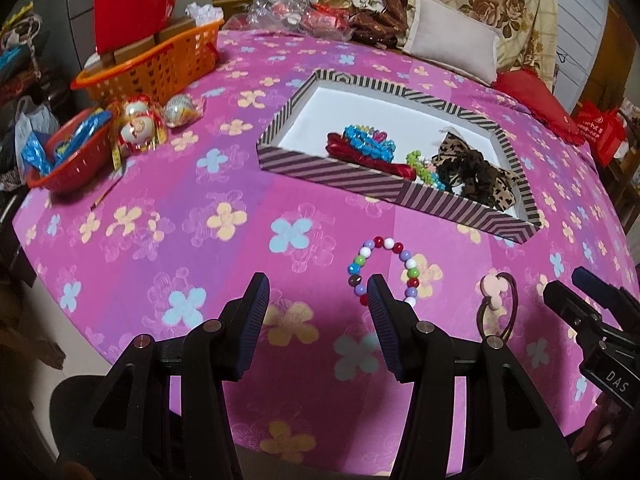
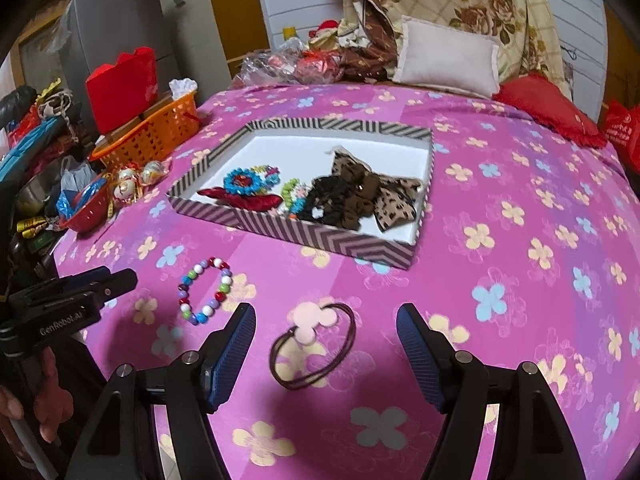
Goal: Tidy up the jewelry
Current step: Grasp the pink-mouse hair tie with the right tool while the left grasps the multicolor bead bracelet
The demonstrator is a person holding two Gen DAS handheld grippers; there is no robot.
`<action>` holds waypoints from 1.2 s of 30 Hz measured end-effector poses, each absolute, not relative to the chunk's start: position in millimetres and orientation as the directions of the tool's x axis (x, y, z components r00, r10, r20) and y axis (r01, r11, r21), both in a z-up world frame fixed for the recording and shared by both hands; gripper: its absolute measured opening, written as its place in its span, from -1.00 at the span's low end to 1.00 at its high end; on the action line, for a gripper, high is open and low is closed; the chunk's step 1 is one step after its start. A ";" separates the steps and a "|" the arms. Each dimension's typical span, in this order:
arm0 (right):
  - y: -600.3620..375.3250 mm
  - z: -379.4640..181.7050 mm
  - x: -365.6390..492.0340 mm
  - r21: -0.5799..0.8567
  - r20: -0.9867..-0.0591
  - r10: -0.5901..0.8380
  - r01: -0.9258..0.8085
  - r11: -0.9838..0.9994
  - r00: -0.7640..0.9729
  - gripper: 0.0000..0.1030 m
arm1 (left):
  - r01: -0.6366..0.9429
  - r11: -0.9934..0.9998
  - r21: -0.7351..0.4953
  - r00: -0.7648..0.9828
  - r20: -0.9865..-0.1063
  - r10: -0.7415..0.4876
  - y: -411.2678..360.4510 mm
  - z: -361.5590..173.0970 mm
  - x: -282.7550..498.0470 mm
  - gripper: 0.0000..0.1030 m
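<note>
A multicoloured bead bracelet (image 1: pixel 384 268) lies on the pink flowered cloth, just ahead of my left gripper (image 1: pixel 318 284), which is open and empty; its right finger hides part of the bracelet. The bracelet also shows in the right wrist view (image 2: pixel 205 290). A brown hair tie with a pink flower (image 2: pixel 314 338) lies between the fingers of my open right gripper (image 2: pixel 326 316); the tie also shows in the left wrist view (image 1: pixel 498 304). A striped box (image 1: pixel 332 168) (image 2: pixel 320 236) holds a blue bead bracelet (image 2: pixel 240 180), red ribbon (image 2: pixel 244 200), green beads and leopard scrunchies (image 2: pixel 360 196).
An orange basket (image 1: pixel 160 64) with boxes and a red bag stands at the far left. A red bowl (image 1: pixel 72 164) and wrapped ornaments (image 1: pixel 140 124) sit beside it. Pillows (image 2: pixel 448 56) and bedding lie along the far edge. The right gripper (image 1: pixel 592 312) shows at the left view's right edge.
</note>
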State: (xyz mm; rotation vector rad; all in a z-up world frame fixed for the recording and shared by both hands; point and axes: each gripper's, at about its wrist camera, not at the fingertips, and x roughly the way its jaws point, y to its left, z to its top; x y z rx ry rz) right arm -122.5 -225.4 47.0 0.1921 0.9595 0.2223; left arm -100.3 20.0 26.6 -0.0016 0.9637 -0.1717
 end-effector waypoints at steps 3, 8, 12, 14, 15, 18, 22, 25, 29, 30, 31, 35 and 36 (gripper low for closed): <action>-226.4 38.6 -121.7 0.258 -0.800 0.271 -0.101 0.961 0.535 0.37 | 0.156 0.984 -0.089 0.537 -0.828 -0.160 18.8 20.1 -98.6 -0.02; -227.3 24.9 -122.1 0.247 -0.818 0.270 -0.112 0.962 0.508 0.37 | 0.158 0.983 -0.093 0.512 -0.844 -0.162 16.4 9.4 -92.8 -0.02; -228.6 14.0 -121.1 0.241 -0.832 0.268 -0.118 0.963 0.487 0.37 | 0.149 0.984 -0.096 0.493 -0.856 -0.158 17.2 0.8 -86.7 -0.02; -227.8 9.8 -120.2 0.237 -0.836 0.266 -0.121 0.964 0.480 0.37 | 0.141 0.985 -0.102 0.482 -0.861 -0.158 18.0 -3.5 -83.7 -0.02; -227.5 8.4 -119.7 0.235 -0.837 0.265 -0.122 0.964 0.479 0.37 | 0.139 0.985 -0.104 0.479 -0.863 -0.159 18.3 -4.6 -82.5 -0.02; -226.3 8.9 -118.7 0.243 -0.829 0.275 -0.130 0.961 0.487 0.37 | 0.134 0.985 -0.107 0.475 -0.866 -0.159 18.7 -7.8 -79.3 -0.02; -218.0 13.2 -115.8 0.241 -0.815 0.293 -0.167 0.956 0.499 0.37 | 0.132 0.985 -0.110 0.470 -0.868 -0.160 18.5 -10.0 -75.1 -0.02; -205.7 11.5 -111.3 0.228 -0.815 0.306 -0.213 0.950 0.492 0.24 | 0.130 0.985 -0.111 0.470 -0.868 -0.160 18.1 -10.7 -72.9 -0.02; -200.4 1.4 -101.4 0.221 -0.827 0.300 -0.216 0.951 0.476 0.09 | 0.131 0.985 -0.112 0.469 -0.868 -0.161 17.5 -11.2 -71.3 -0.02; -200.8 -1.2 -99.1 0.225 -0.828 0.301 -0.211 0.951 0.473 0.09 | 0.131 0.985 -0.111 0.469 -0.868 -0.161 17.3 -11.4 -70.9 -0.02; -201.0 -4.0 -96.5 0.227 -0.830 0.300 -0.207 0.952 0.469 0.09 | 0.131 0.985 -0.111 0.469 -0.868 -0.161 17.3 -11.2 -71.3 -0.02; -199.1 -9.2 -90.7 0.205 -0.830 0.281 -0.206 0.957 0.482 0.09 | 0.131 0.985 -0.110 0.467 -0.870 -0.159 15.9 -13.1 -67.3 -0.02; -198.0 -9.5 -90.5 0.193 -0.830 0.273 -0.209 0.959 0.485 0.09 | 0.131 0.985 -0.110 0.465 -0.871 -0.160 15.1 -14.1 -65.9 -0.02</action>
